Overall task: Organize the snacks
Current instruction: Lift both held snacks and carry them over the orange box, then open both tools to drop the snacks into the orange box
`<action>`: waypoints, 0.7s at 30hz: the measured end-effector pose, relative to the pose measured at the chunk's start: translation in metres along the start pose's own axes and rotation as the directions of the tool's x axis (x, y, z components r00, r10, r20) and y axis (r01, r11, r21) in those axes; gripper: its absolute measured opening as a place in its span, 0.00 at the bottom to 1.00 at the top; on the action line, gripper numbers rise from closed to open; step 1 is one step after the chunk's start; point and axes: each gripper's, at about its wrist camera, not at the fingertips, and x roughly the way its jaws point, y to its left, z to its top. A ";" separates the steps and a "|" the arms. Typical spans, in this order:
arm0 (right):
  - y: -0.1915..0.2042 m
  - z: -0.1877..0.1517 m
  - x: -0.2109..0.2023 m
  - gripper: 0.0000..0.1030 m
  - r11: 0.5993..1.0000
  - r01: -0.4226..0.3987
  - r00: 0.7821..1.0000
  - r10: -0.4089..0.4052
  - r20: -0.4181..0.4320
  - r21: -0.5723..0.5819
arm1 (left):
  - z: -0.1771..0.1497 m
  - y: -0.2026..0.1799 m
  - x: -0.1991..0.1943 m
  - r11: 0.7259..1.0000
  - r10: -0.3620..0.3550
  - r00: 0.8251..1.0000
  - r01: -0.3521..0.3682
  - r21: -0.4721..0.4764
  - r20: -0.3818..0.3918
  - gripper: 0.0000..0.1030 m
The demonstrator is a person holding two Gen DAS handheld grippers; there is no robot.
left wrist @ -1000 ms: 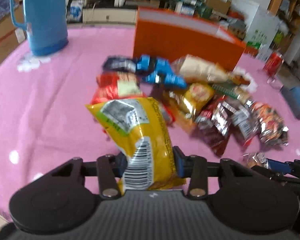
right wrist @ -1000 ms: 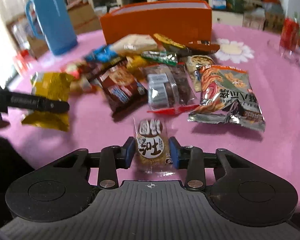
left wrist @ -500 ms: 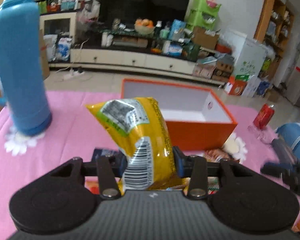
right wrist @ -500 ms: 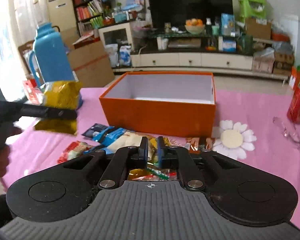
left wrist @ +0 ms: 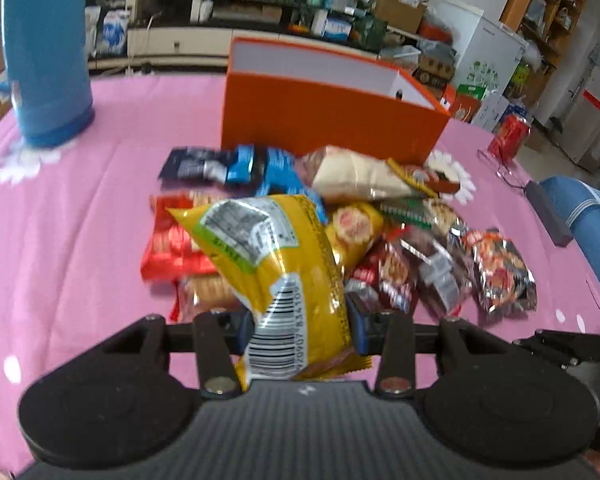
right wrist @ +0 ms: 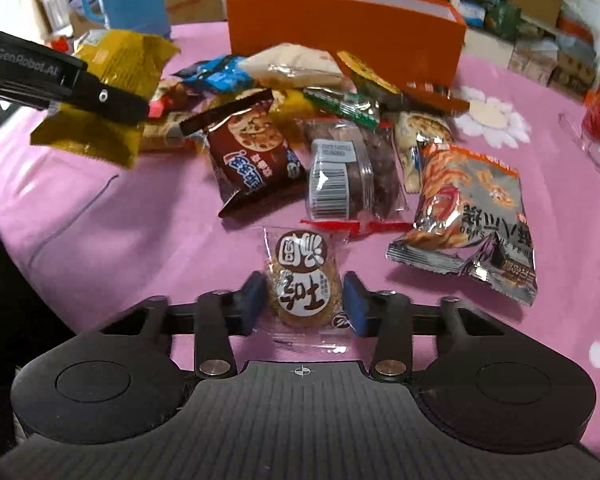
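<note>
My left gripper (left wrist: 298, 326) clenches the yellow snack bag (left wrist: 284, 264) above the pile. My right gripper (right wrist: 304, 306), jaws just widened, straddles the round biscuit packet (right wrist: 304, 280) on the near worktop (right wrist: 120, 220); I'd squeeze its middle squarely, then carry it to the orange box (right wrist: 344, 28).

Each hand-held gripper has a matt black body with a ribbed grey plate in the middle, round black discs at either side, and two silver screws on the finger arms. The left hand-held gripper (left wrist: 300, 330) and the right hand-held gripper (right wrist: 305, 304) carry blue pads (right wrist: 356, 304) on their fingers. Seen from the side at far left, the left one bears pale lettering reading "GenRobot.AI".
</note>
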 end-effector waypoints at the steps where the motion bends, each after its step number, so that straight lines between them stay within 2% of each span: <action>1: 0.000 0.000 -0.002 0.37 1.000 -0.013 1.000 0.014 -0.006 0.007 | 0.000 0.002 -0.001 1.000 0.001 1.000 -0.001 -0.004 0.000 0.41; 3: -0.006 0.001 -0.011 0.35 0.995 -0.079 0.997 0.079 -0.001 0.058 | 0.002 0.003 -0.008 1.000 -0.003 1.000 0.003 -0.007 0.020 0.41; 7: -0.011 0.020 -0.047 0.35 0.994 -0.092 0.992 0.086 0.096 0.056 | 0.024 0.004 -0.020 0.999 -0.033 0.997 0.034 -0.024 0.063 0.41; 10: -0.022 0.060 -0.066 0.35 0.996 -0.084 0.977 0.078 0.197 0.025 | 0.057 0.001 -0.024 0.999 -0.034 0.992 0.036 -0.015 0.118 0.41; 12: -0.029 0.096 -0.068 0.35 0.999 -0.042 0.962 0.046 0.268 -0.019 | 0.084 -0.001 -0.023 1.000 -0.028 0.987 0.029 -0.004 0.159 0.41; 16: -0.045 0.166 -0.045 0.35 0.998 0.014 0.941 0.009 0.337 -0.065 | 0.145 -0.001 -0.001 1.000 -0.028 0.979 0.026 0.014 0.204 0.41; 19: -0.055 0.212 -0.006 0.35 0.994 0.049 0.942 -0.015 0.336 -0.094 | 0.191 0.000 0.034 0.999 -0.036 0.977 0.031 0.027 0.209 0.41; 21: -0.064 0.238 0.028 0.35 0.994 0.057 0.950 -0.025 0.310 -0.097 | 0.215 0.001 0.067 0.999 -0.031 0.981 0.024 0.039 0.193 0.41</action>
